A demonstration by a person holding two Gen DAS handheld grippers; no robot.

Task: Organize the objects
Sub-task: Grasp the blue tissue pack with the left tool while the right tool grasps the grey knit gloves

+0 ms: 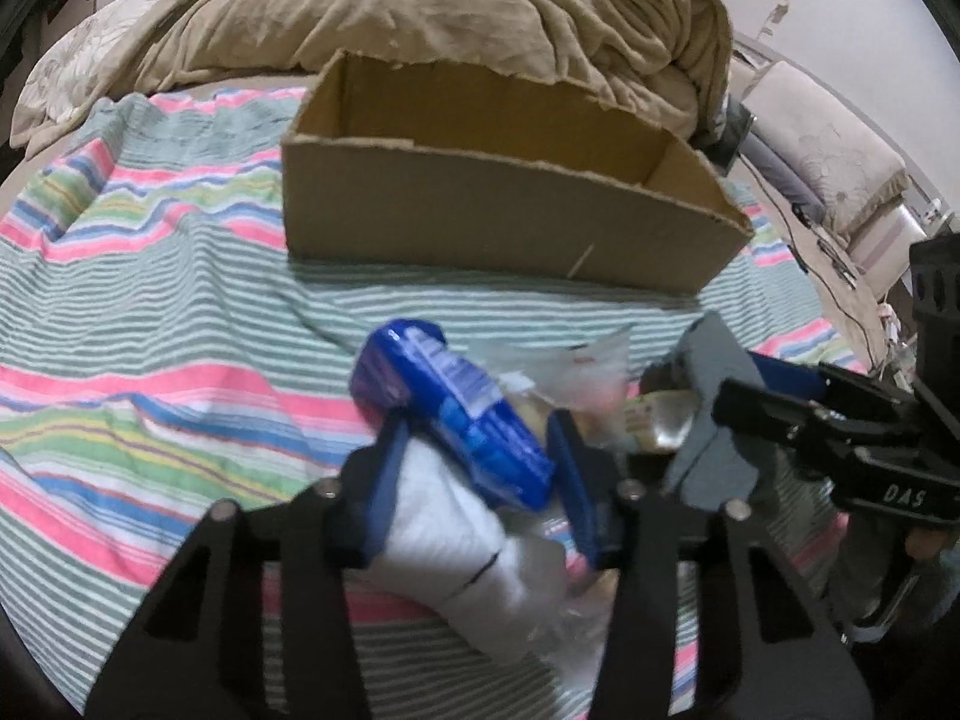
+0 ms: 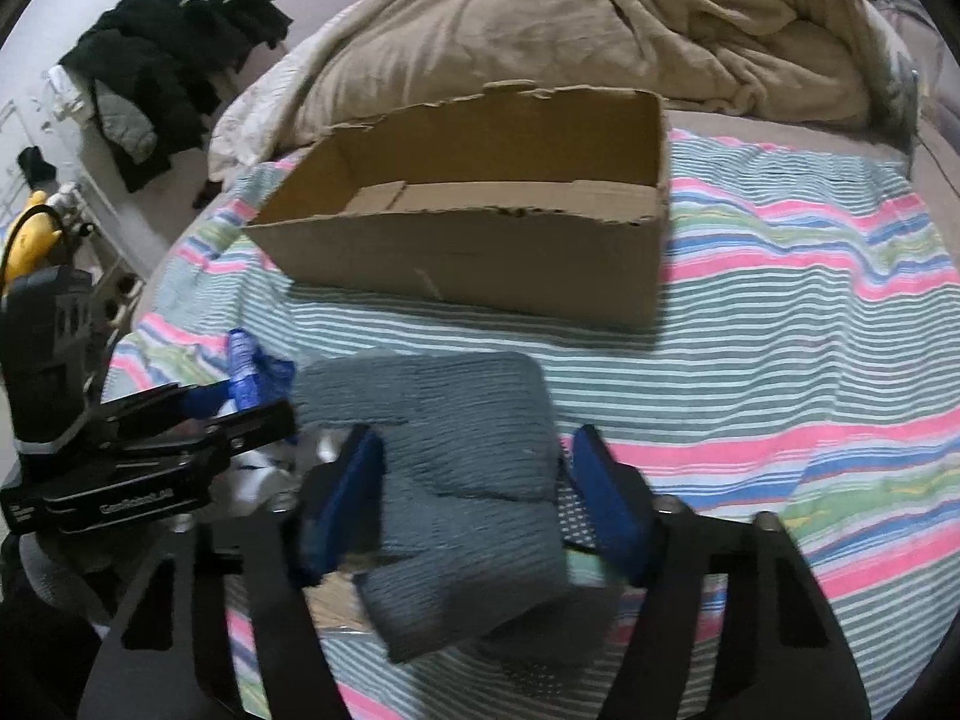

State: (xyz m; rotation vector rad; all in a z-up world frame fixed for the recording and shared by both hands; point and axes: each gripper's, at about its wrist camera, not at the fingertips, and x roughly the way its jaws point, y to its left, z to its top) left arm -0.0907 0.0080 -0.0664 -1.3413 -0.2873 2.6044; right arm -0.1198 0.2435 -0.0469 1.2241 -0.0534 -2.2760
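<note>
Left wrist view had the left gripper (image 1: 474,468) low in the centre of the frame, its blue fingers (image 1: 384,480) roughly half open with a blue packet (image 1: 462,414) and a white sock (image 1: 444,546) lying between them. The picture was blurred there, so whether they actually pinched either item I could not tell. Just right of the packet sat a crumpled clear bag (image 1: 576,372) and what looked like a small bottle (image 1: 660,414).

Right wrist view showed the right gripper (image 2: 474,492) in the lower centre, fingers wide, with a grey knitted sock (image 2: 456,468) bunched between them; the left pad seemed to touch the cloth, the right stood off, so a real grip was doubtful.

And the cardboard box (image 2: 468,258), above centre in both views, looked empty! Only the bare floor flaps showed inside. My read: nothing was packed yet, the whole pile remained on the striped sheet (image 2: 780,330) of the bed, and every item still had to go in.

Open sheet lay between the pile and the box's near wall, which was low and torn ragged along the top. The tan duvet (image 2: 600,30) crowded the far wall. The two grippers sat close together, a clash risk.
</note>
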